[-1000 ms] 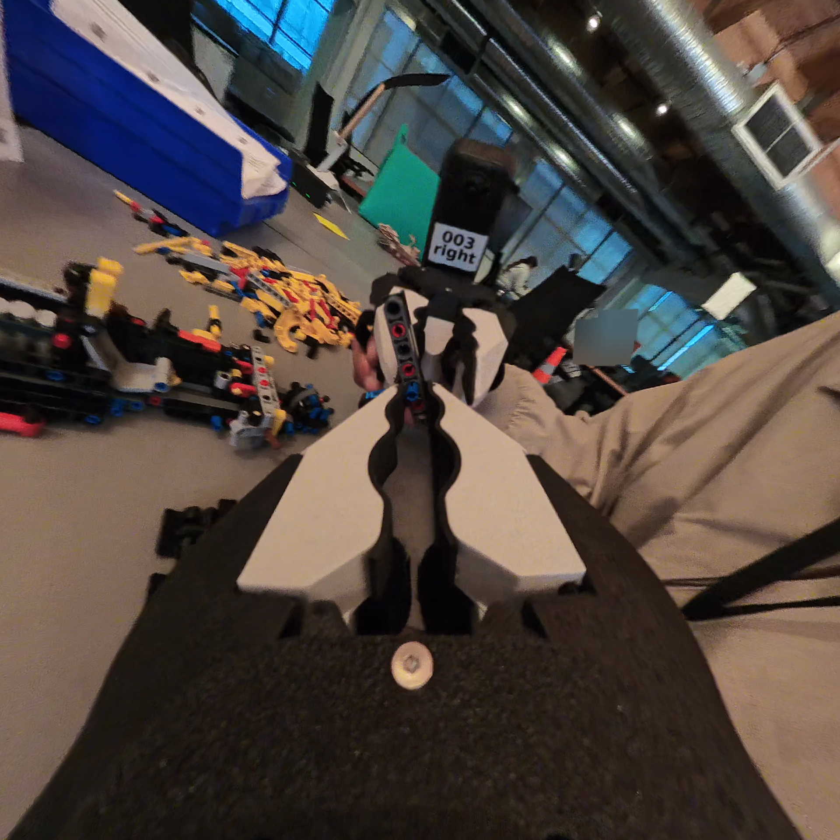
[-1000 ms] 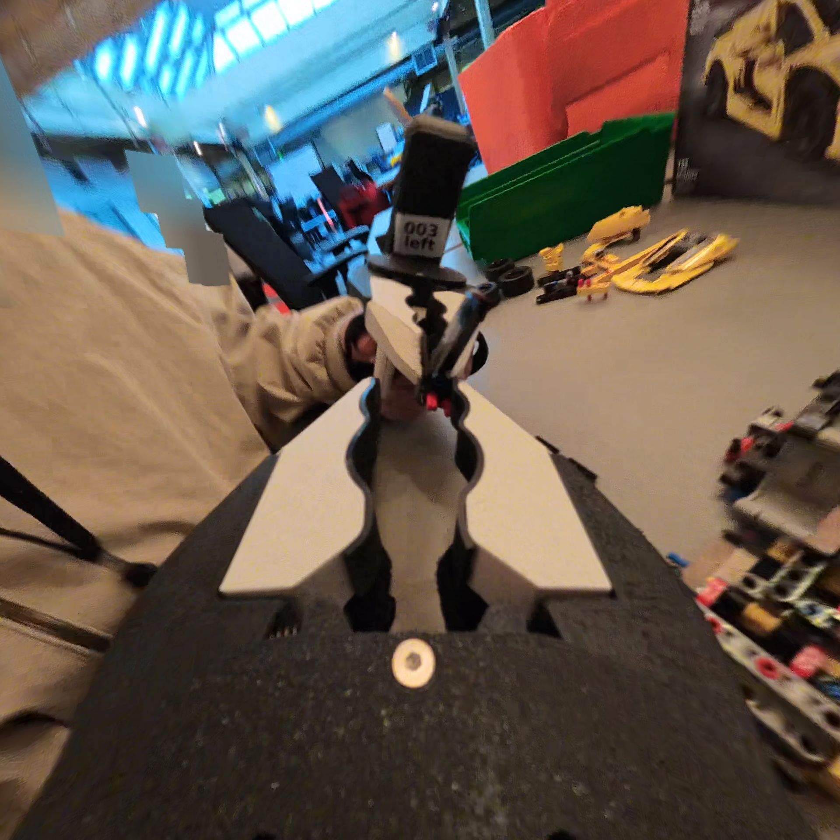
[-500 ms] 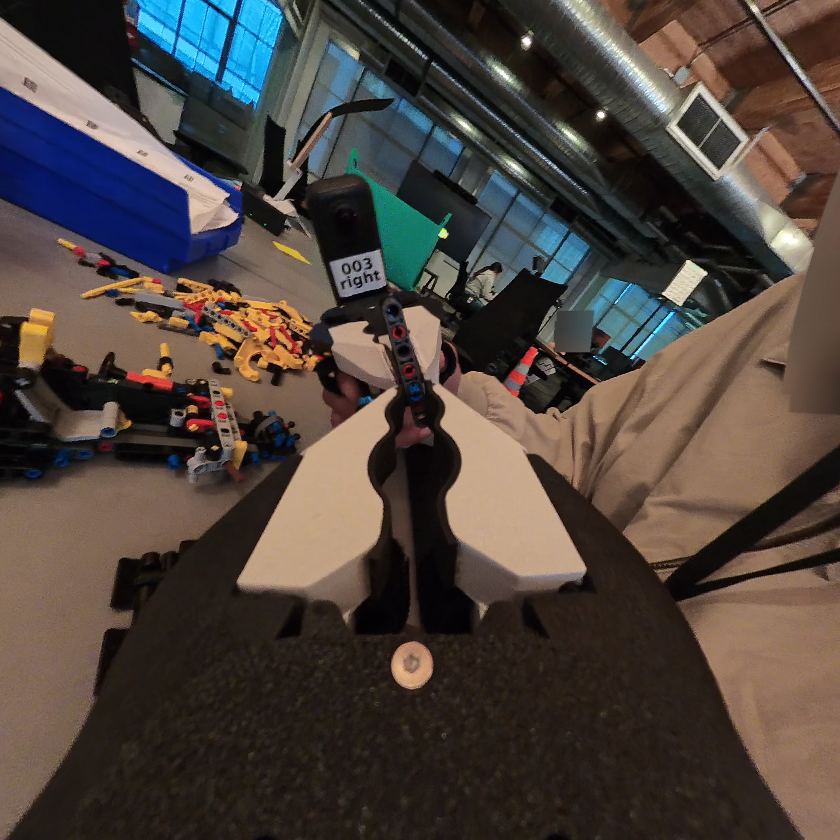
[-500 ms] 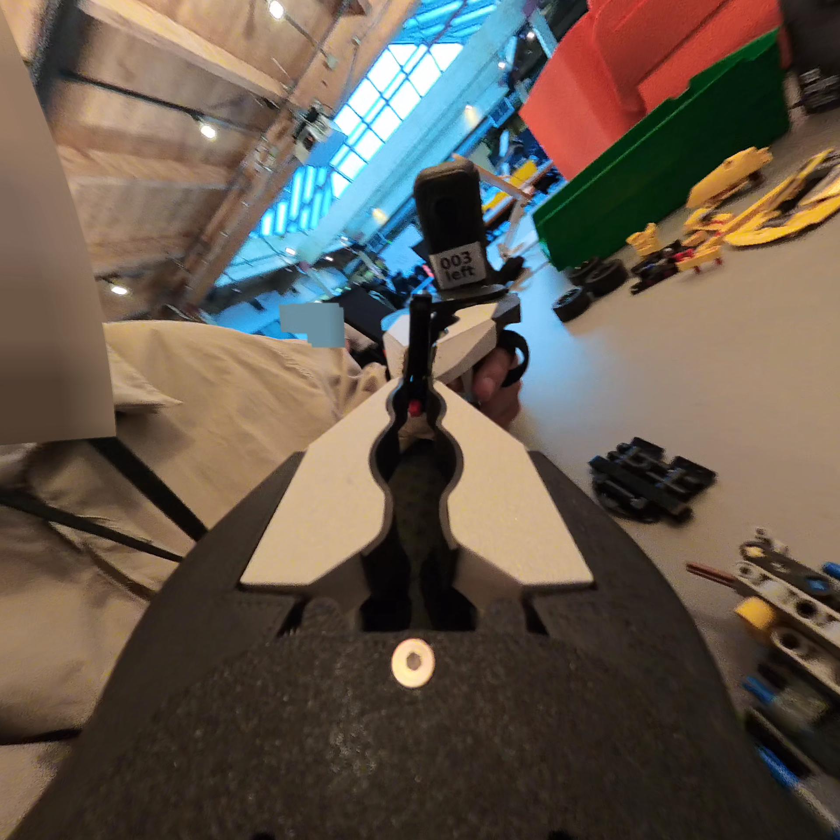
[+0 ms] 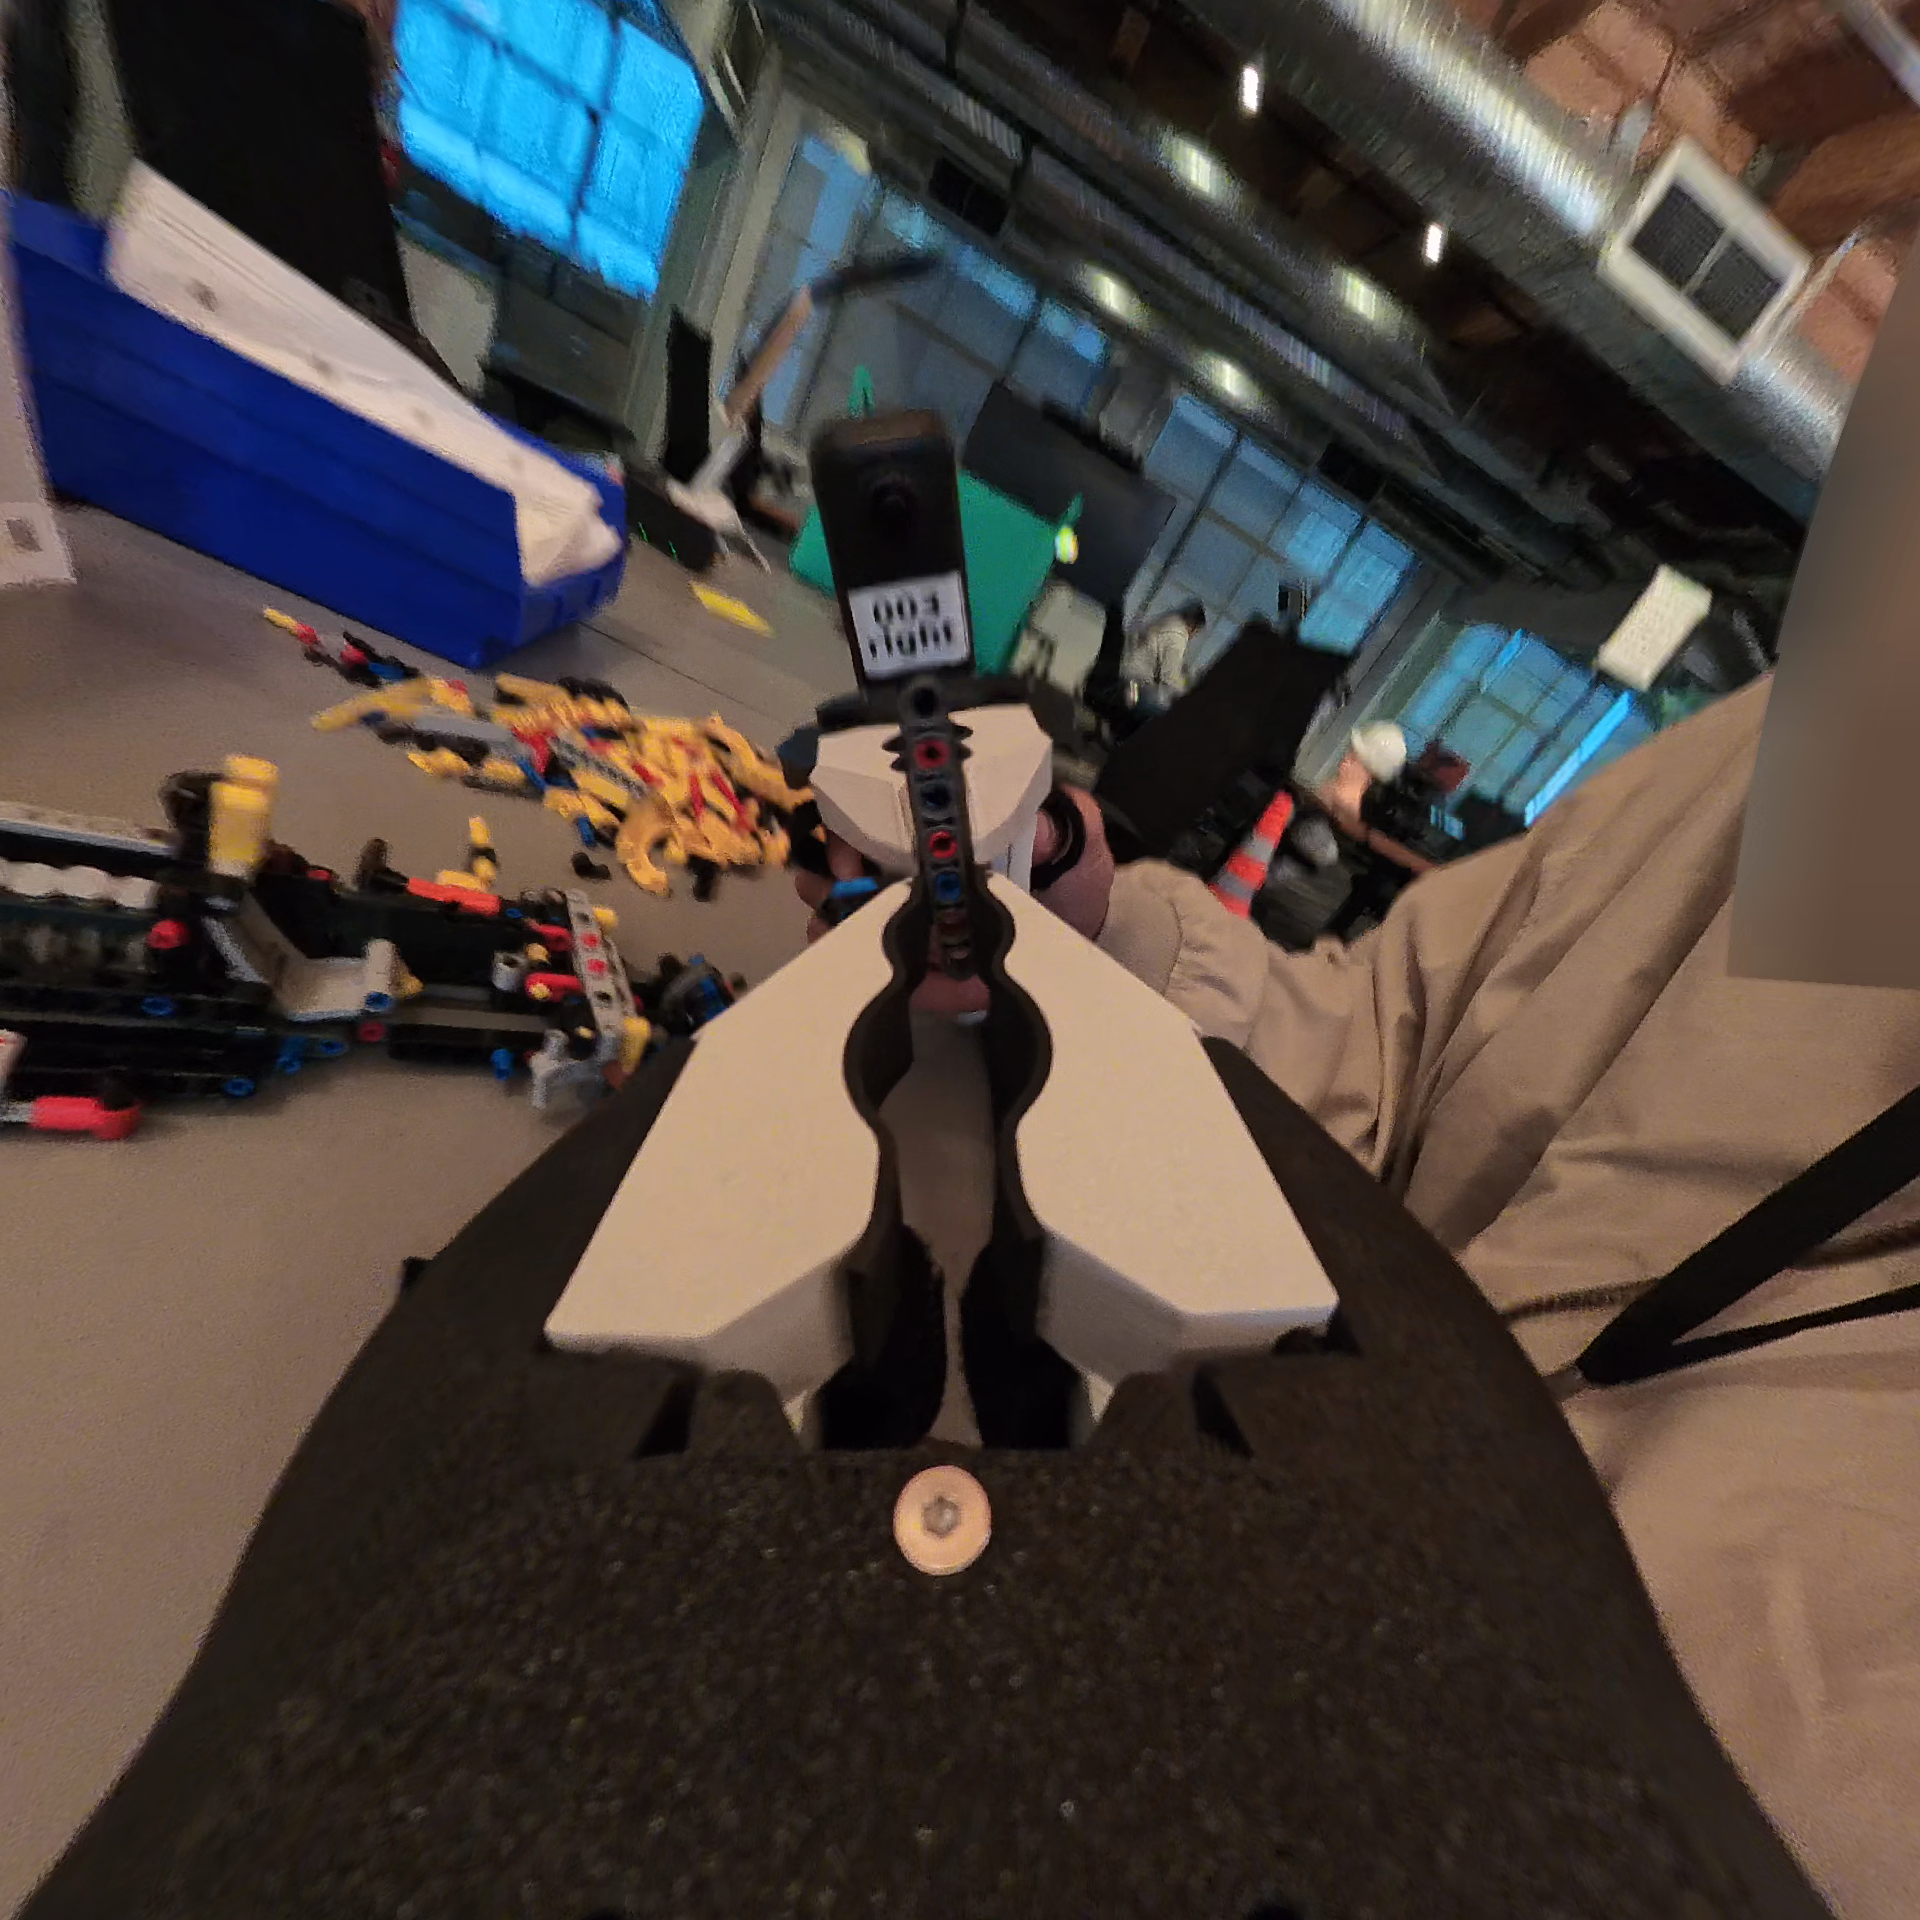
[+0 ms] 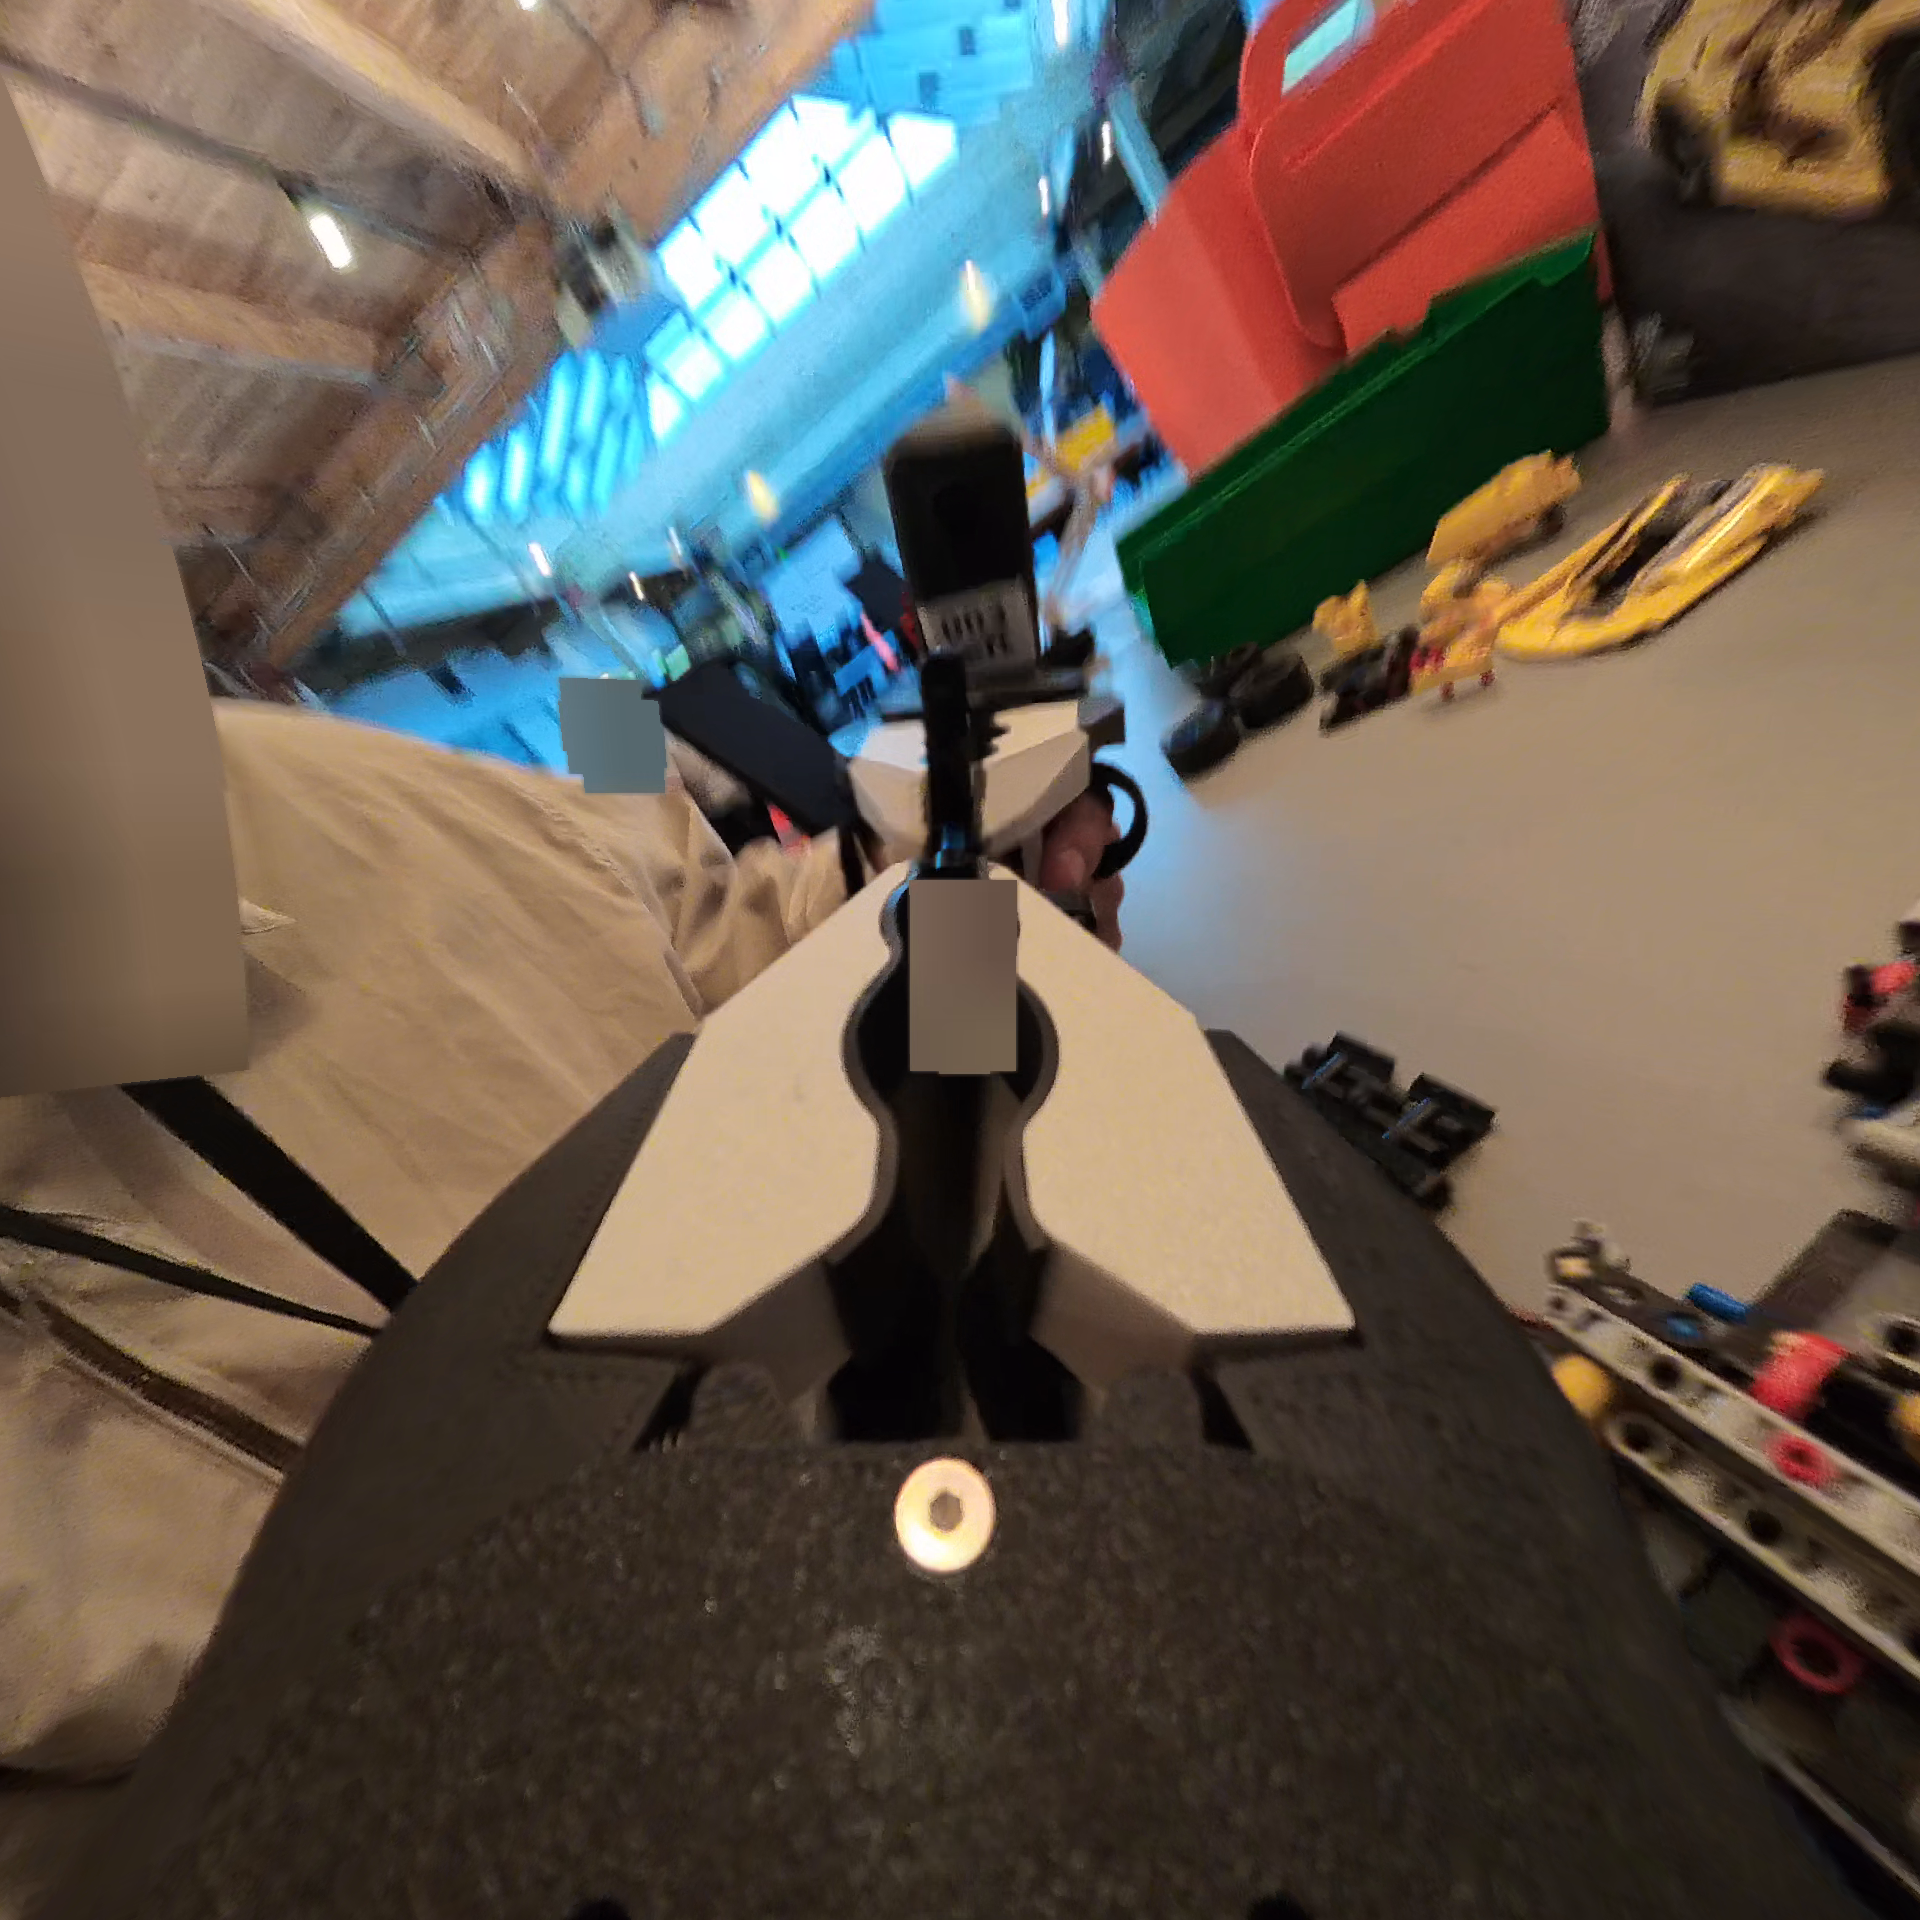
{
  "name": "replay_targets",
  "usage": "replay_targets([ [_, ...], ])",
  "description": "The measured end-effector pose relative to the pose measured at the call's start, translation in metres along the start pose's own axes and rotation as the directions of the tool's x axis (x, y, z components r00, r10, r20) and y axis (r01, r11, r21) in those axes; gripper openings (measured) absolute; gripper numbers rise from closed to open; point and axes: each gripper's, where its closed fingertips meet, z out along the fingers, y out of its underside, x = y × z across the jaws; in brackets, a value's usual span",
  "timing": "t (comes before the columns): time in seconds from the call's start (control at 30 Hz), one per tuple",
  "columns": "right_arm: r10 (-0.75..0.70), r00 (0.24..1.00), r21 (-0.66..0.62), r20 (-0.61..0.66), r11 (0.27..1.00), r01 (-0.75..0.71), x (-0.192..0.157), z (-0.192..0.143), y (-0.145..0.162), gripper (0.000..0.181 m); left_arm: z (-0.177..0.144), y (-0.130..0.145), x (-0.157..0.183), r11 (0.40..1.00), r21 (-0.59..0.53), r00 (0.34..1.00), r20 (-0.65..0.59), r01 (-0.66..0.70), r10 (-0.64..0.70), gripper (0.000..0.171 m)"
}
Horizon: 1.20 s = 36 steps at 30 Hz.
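As both claws face each other, we see left claw (image 5: pixel 943 914) & right claw (image 6: pixel 951 883) each clenched on black beam (image 5: pixel 937 821); it looks light, stiff, best gripped at ends.

Grey tabletop (image 5: pixel 260 1299) (brick model (image 5: pixel 312 987), yellow pieces (image 5: pixel 644 779))
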Motion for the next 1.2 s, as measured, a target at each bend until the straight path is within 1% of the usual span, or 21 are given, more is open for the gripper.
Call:
replay_targets([
  [0.03,0.023,1.000,0.121,0.005,0.992,-0.024,0.003,-0.025,-0.023,0.006,-0.020,-0.022,-0.010,0.993,0.113,0.999,0.020,0.037,-0.040,0.006],
  [0.07,0.035,0.998,0.235,-0.042,0.972,-0.024,0.012,-0.060,-0.043,0.005,-0.042,-0.041,-0.022,0.976,0.204,0.996,0.038,0.077,-0.086,0.006],
  [0.1,0.030,0.994,0.285,-0.101,0.959,0.000,0.020,-0.089,-0.052,0.005,-0.055,-0.051,-0.029,0.965,0.245,0.993,0.044,0.092,-0.105,0.006],
  [0.17,0.019,0.990,0.248,-0.141,0.969,0.017,0.023,-0.098,-0.047,0.005,-0.045,-0.043,-0.022,0.983,0.178,0.998,0.043,0.044,-0.053,0.007],
  [0.23,0.017,0.991,0.186,-0.132,0.982,0.008,0.026,-0.081,-0.037,0.006,-0.023,-0.026,-0.009,0.994,0.102,0.999,-0.004,0.042,-0.042,0.007],
  [0.33,0.042,0.996,0.107,-0.073,0.994,-0.034,0.023,-0.068,-0.027,0.006,-0.009,0.001,-0.008,0.999,-0.030,0.999,-0.004,0.032,-0.032,0.006],
  [0.43,0.059,0.997,0.115,-0.057,0.992,-0.052,0.022,-0.065,-0.026,0.006,-0.005,0.027,-0.033,0.981,-0.192,0.983,0.170,-0.040,0.074,0.007],
  [0.5,0.054,0.997,0.118,-0.063,0.992,-0.046,0.024,-0.060,-0.024,0.005,-0.005,0.050,-0.045,0.929,-0.349,0.948,0.235,-0.122,0.213,0.007],
  [0.53,0.049,0.996,0.113,-0.072,0.993,-0.041,0.025,-0.057,-0.022,0.005,-0.004,0.062,-0.046,0.887,-0.425,0.927,0.227,-0.182,0.299,0.007],
  [0.63,0.031,0.993,0.040,-0.118,0.999,-0.026,0.032,-0.047,-0.010,0.005,-0.003,0.110,-0.047,0.704,-0.657,0.872,0.141,-0.271,0.468,0.007],
  [0.67,0.021,0.991,0.014,-0.133,1.000,-0.019,0.034,-0.045,-0.005,0.005,-0.004,0.122,-0.048,0.651,-0.706,0.860,0.118,-0.279,0.496,0.007],
  [0.7,0.016,0.991,0.004,-0.136,1.000,-0.016,0.034,-0.042,-0.002,0.005,-0.003,0.130,-0.047,0.627,-0.727,0.860,0.098,-0.282,0.501,0.007],
  [0.8,-0.004,0.982,-0.057,-0.187,0.998,-0.007,0.043,-0.040,0.008,0.006,0.000,0.137,-0.044,0.648,-0.727,0.895,0.106,-0.227,0.433,0.007],
  [0.87,-0.008,0.981,-0.084,-0.194,0.996,-0.008,0.044,-0.038,0.013,0.005,-0.001,0.134,-0.049,0.650,-0.728,0.886,0.132,-0.218,0.445,0.008],
  [0.9,-0.015,0.981,-0.095,-0.192,0.995,-0.003,0.044,-0.037,0.015,0.005,-0.001,0.133,-0.047,0.659,-0.719,0.888,0.130,-0.222,0.441,0.011],
  [0.93,-0.020,0.982,-0.105,-0.186,0.994,0.000,0.043,-0.035,0.017,0.006,0.001,0.129,-0.043,0.682,-0.697,0.897,0.130,-0.221,0.423,0.024],
  [0.97,-0.020,0.985,-0.118,-0.172,0.993,-0.001,0.040,-0.034,0.019,0.006,0.004,0.121,-0.039,0.720,-0.661,0.909,0.135,-0.214,0.394,0.032],
  [1.03,-0.034,0.990,-0.144,-0.140,0.989,0.013,0.034,-0.029,0.023,0.006,0.011,0.096,-0.030,0.831,-0.531,0.947,0.151,-0.165,0.285,0.032],
  [1.1,-0.099,0.989,-0.169,-0.108,0.982,0.080,0.024,-0.022,0.025,0.006,0.016,0.066,-0.019,0.932,-0.358,0.985,0.129,-0.060,0.113,0.029],
  [1.13,-0.137,0.986,-0.171,-0.100,0.978,0.119,0.021,-0.019,0.025,0.006,0.016,0.054,-0.015,0.957,-0.289,0.993,0.107,-0.012,0.045,0.023],
  [1.2,-0.151,0.985,-0.173,-0.083,0.976,0.135,0.016,-0.014,0.026,0.006,0.014,0.042,-0.009,0.974,-0.225,0.998,0.063,0.012,0.002,0.021],
])
